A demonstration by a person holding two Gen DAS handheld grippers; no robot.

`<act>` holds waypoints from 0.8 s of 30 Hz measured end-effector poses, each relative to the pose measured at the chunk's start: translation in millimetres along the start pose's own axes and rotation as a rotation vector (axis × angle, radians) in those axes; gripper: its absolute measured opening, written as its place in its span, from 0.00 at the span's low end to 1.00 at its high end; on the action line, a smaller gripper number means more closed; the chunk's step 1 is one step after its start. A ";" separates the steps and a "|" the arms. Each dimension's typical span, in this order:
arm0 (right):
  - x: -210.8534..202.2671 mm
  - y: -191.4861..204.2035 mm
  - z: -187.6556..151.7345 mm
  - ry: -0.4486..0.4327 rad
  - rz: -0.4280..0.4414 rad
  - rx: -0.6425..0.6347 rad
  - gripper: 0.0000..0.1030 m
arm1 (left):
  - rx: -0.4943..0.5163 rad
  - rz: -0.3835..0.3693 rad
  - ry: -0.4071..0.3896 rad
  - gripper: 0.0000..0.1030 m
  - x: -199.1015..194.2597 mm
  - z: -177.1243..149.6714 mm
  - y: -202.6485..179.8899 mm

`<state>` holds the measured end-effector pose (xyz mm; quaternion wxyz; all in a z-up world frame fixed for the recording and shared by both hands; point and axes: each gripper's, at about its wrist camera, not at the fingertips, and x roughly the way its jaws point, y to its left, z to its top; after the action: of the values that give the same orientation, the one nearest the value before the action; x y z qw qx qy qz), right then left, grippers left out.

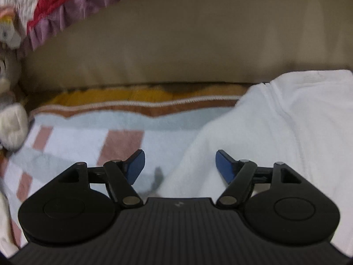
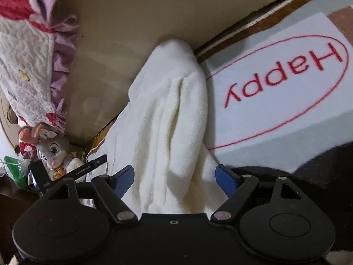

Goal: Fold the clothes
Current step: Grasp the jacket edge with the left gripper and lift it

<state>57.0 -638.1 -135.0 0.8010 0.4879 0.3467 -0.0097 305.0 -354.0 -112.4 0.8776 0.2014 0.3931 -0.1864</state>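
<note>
A white fleece garment (image 1: 275, 128) lies on a checked blanket (image 1: 92, 141), filling the right half of the left wrist view. My left gripper (image 1: 179, 165) stands open above the garment's left edge, its blue pads apart and nothing pressed between them. In the right wrist view the same white garment (image 2: 169, 114) stretches away in long folds toward a beige headboard. My right gripper (image 2: 174, 178) is open wide, and the near end of the garment passes between its blue pads (image 2: 225, 180) without being pinched.
A beige padded headboard (image 1: 176, 48) runs behind the bed. A quilted cover with purple frills (image 2: 33, 61) hangs at the left, with a plush rabbit (image 2: 55, 152) under it. The blanket carries a red "Happy" oval (image 2: 282, 81). Dark cloth (image 2: 320, 165) lies at the right.
</note>
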 end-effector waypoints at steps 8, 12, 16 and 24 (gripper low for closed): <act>1.7 14.4 -6.9 -0.011 -0.071 -0.155 0.83 | -0.234 -0.123 0.035 0.74 14.9 -0.5 18.3; -0.6 11.9 -7.5 -0.010 -0.073 -0.153 0.82 | -0.372 -0.169 0.057 0.78 21.8 -4.6 34.1; -0.9 5.1 -4.3 -0.017 -0.044 -0.097 0.83 | -0.490 -0.309 0.030 0.78 19.5 -7.3 44.4; -4.8 -33.6 4.7 -0.027 0.121 0.195 0.86 | -0.310 -0.233 0.045 0.85 29.5 2.0 8.4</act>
<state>44.1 -660.9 -157.0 0.7535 0.5833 0.3034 -0.0016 328.7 -352.8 -132.0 0.8615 0.0210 0.4574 -0.2194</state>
